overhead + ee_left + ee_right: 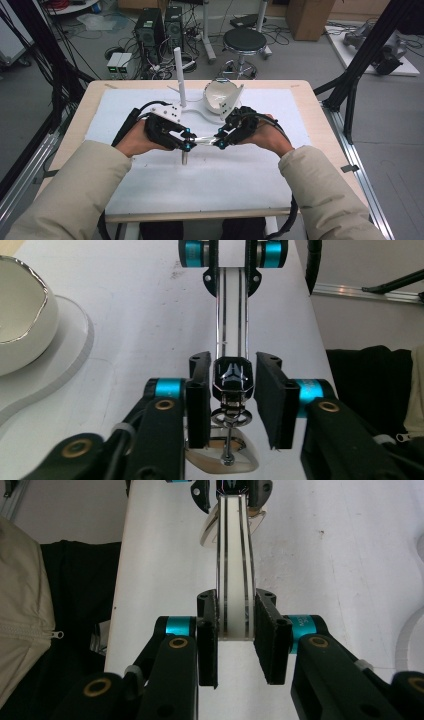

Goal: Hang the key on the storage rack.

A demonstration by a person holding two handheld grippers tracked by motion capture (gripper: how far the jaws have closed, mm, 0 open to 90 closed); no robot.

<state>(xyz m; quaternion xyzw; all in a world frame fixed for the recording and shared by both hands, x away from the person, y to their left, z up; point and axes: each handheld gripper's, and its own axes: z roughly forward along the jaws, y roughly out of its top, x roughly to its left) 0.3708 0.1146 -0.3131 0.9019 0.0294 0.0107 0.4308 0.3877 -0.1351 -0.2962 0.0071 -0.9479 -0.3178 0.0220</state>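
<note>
Strip (202, 141): a clear, flat strip with dark edge lines, held level above the white mat (125, 107) near table centre; its long axis runs from 9 to 3 o'clock.
Black end (231, 376): the strip's black fitting with small metal rings, pointing toward 9 o'clock.
Left gripper (186, 140): jaws stand just beside the black end; the left gripper view cannot settle whether the pads press it.
Right gripper (220, 138): pinches the strip's 3 o'clock end flat between its pads (270, 635).
Open room: bare mat toward 6 o'clock; white stand (179, 77) and bowl (220, 95) at 12 o'clock.

Bowl (20, 315) cut off by left edge.
</note>
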